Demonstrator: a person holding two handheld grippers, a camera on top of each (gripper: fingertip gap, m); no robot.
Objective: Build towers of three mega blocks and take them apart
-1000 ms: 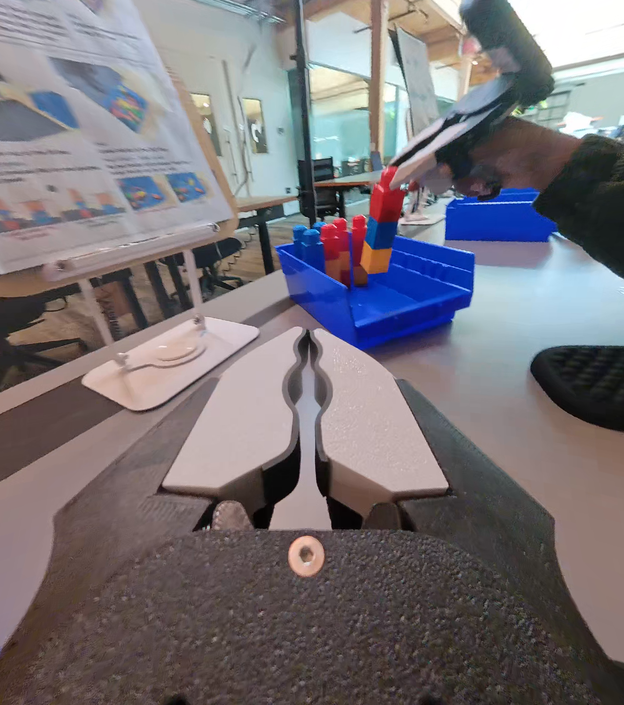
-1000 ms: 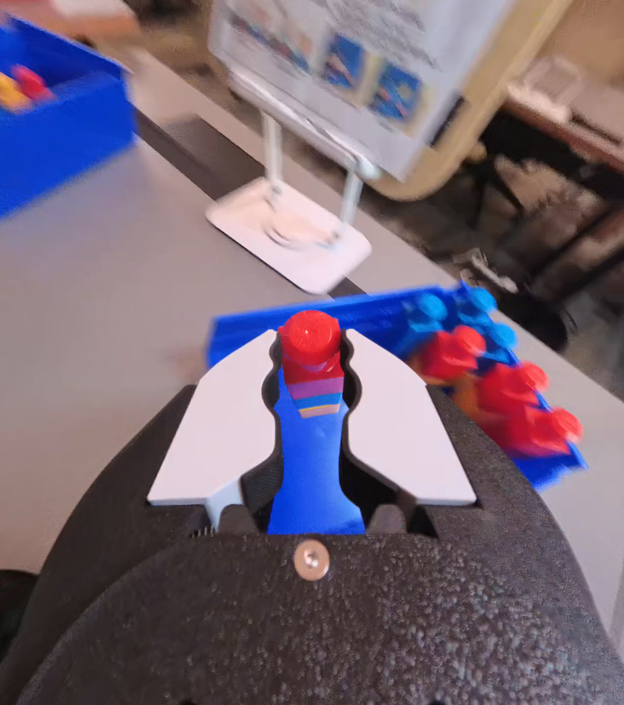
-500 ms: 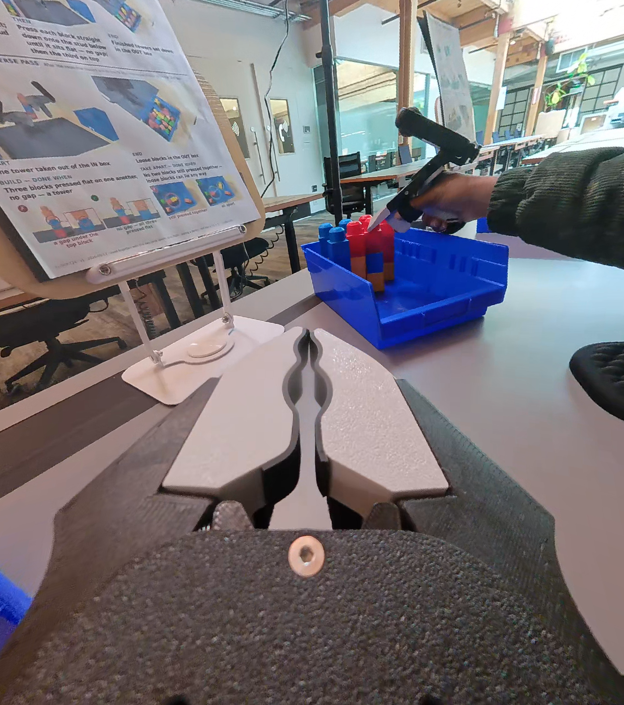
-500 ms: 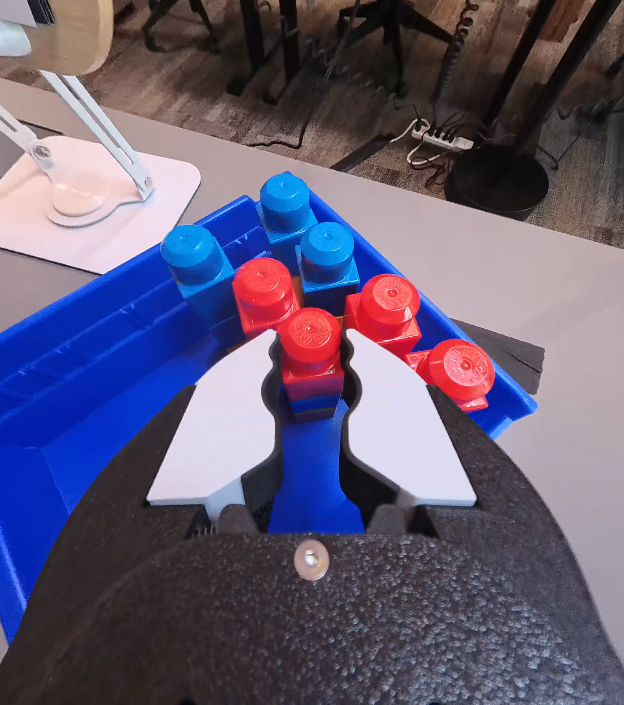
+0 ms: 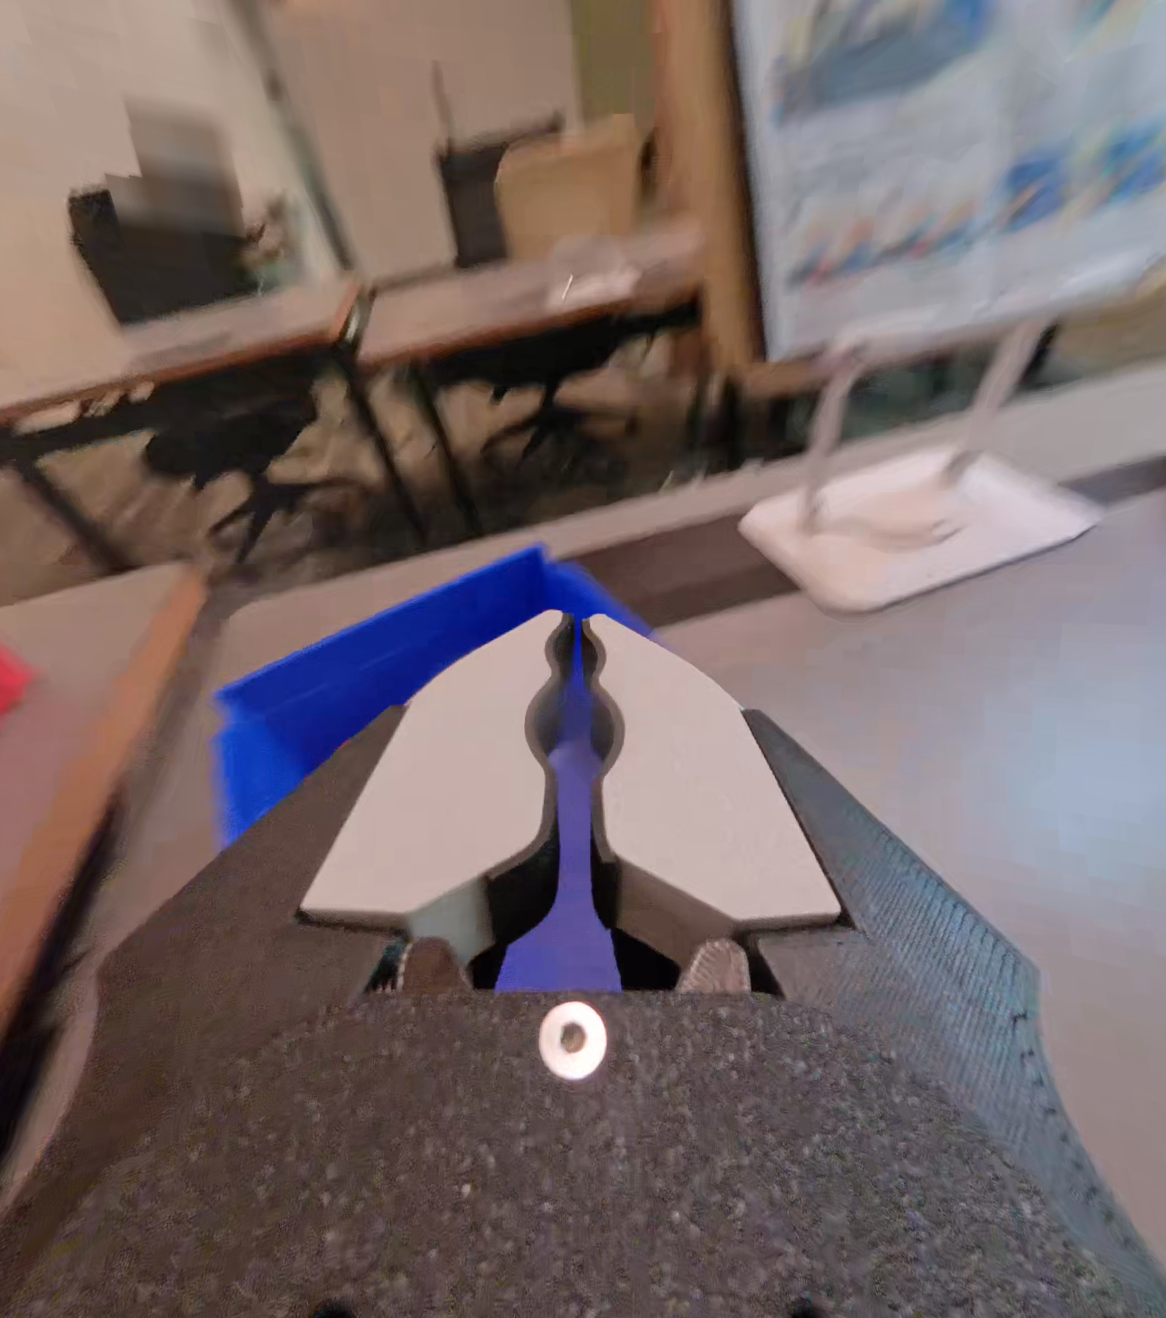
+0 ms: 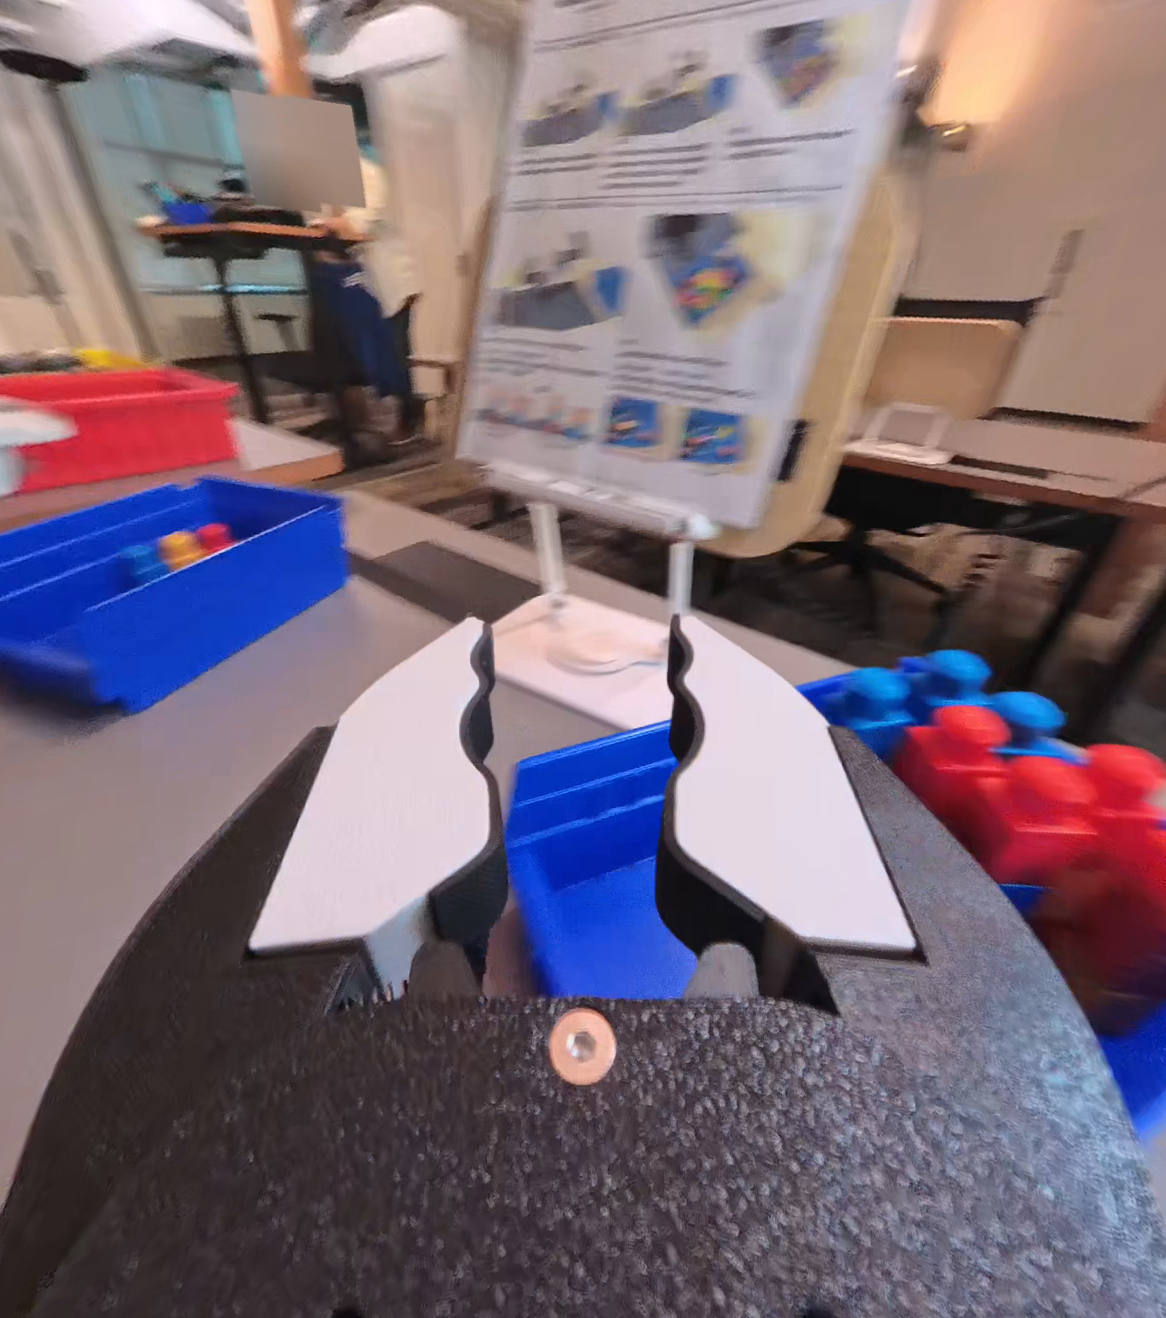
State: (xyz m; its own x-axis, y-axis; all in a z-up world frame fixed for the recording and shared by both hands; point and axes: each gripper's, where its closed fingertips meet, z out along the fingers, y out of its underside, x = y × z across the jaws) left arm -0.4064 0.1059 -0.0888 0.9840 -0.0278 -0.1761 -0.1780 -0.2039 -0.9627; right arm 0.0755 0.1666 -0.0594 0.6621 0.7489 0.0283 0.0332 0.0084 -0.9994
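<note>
Left gripper (image 5: 576, 627): fingers pressed together, empty, over a blue bin (image 5: 380, 663) | Right gripper (image 6: 576, 642): fingers spread, empty, beside block towers (image 6: 1036, 777) in another blue bin (image 6: 587, 820)

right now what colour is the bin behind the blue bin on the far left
Red bin, clearest in the right wrist view.

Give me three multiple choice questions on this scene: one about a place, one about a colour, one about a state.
1. Where do the block towers stand?
A. in the near blue bin
B. on a chair
C. on the floor
2. What colour is the bin behind the far blue bin?
A. green
B. red
C. yellow
3. The right gripper has its jaws:
A. open, empty
B. shut on a block
C. shut, empty

1 A: the towers crowd that bin's corner.
2 B: it is plainly red.
3 A: a wide gap, nothing in it.
</note>
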